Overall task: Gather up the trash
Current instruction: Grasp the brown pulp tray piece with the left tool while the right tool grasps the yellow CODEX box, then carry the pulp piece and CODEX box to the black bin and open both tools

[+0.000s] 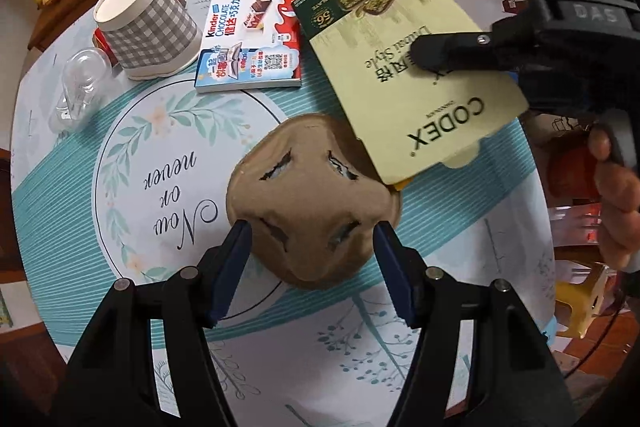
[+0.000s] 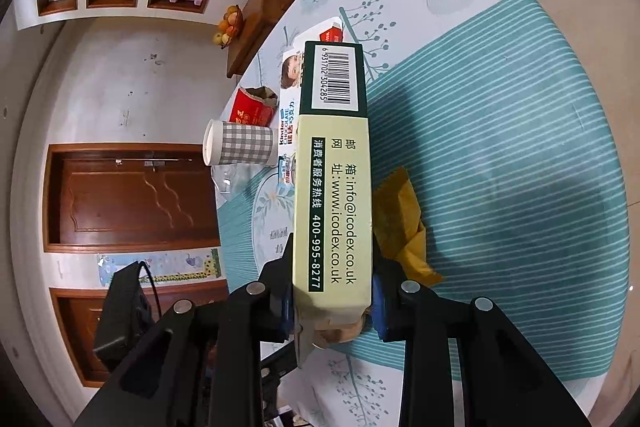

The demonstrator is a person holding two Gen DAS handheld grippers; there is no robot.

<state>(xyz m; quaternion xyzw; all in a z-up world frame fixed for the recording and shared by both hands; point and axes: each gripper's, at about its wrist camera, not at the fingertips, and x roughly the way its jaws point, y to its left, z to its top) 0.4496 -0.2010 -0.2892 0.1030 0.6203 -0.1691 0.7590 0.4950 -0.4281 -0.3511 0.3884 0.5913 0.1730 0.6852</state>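
Right hand-held gripper [image 2: 332, 301]: clenched across the narrow sides of the Codex chocolate box [image 2: 331, 187], gripping at the box's near end so the long carton sticks straight out ahead, lifted off the surface [image 2: 520, 107].
Codex chocolate box, from the left wrist view: it hangs tilted in the air above the far edge of the pulp cup carrier [image 1: 308, 203], printed face towards the camera, with the other tool's black finger pressed on it. Held high like that, it looks ready to be carried off as trash.
Left hand-held gripper [image 1: 312, 259]: released, blue pads [image 1: 230, 271] spread either side of the pulp cup carrier, close to its edges but I cannot tell whether they touch. My read: it is lined up to squeeze the carrier at its narrow near end.
Pulp cup carrier: lying flat, upside down, on the tablecloth's printed circle.
Still waiting on the surface: a Kinder chocolate box [image 1: 252, 27] lying flat, a checked paper cup [image 1: 148, 27] tipped on its side beside it, a clear plastic shell [image 1: 78, 87] at the left edge.
Yellow wrapper [image 2: 404, 227]: crumpled on the cloth, just beyond the right tool's fingers.
Risk: the soft carrier may buckle when pinched.
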